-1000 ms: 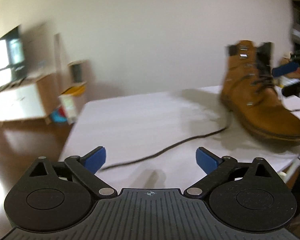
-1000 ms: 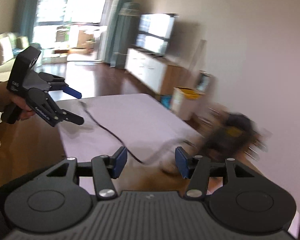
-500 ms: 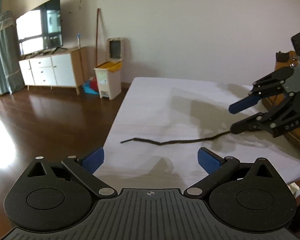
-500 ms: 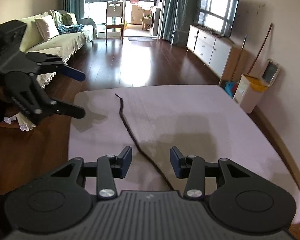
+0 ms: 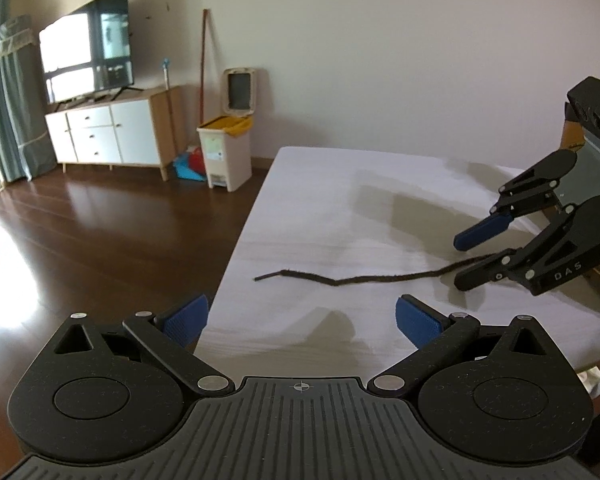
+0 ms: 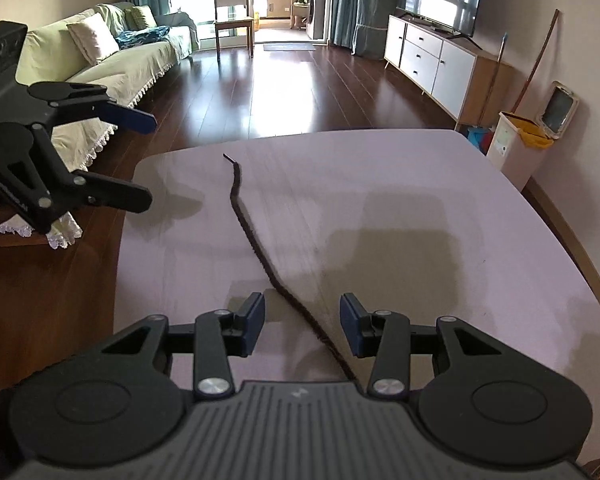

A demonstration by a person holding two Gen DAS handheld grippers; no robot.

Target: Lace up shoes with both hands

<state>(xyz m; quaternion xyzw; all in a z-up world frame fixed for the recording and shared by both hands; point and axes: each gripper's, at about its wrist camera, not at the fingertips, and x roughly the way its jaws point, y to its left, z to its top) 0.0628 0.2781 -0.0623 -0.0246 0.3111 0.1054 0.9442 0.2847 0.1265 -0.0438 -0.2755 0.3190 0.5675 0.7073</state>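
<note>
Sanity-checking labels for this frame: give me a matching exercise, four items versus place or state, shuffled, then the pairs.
Column 1:
1. shoelace
2. right gripper
3. left gripper
4. waste bin

Column 2:
A. stands on the wooden floor by the wall, lid raised
B. open wide, nothing between its pads, at the table edge
C. lies stretched along the white table
D. open, pads either side of the lace without pressing it

Pairs: 1-C, 2-D, 3-B, 4-A
</note>
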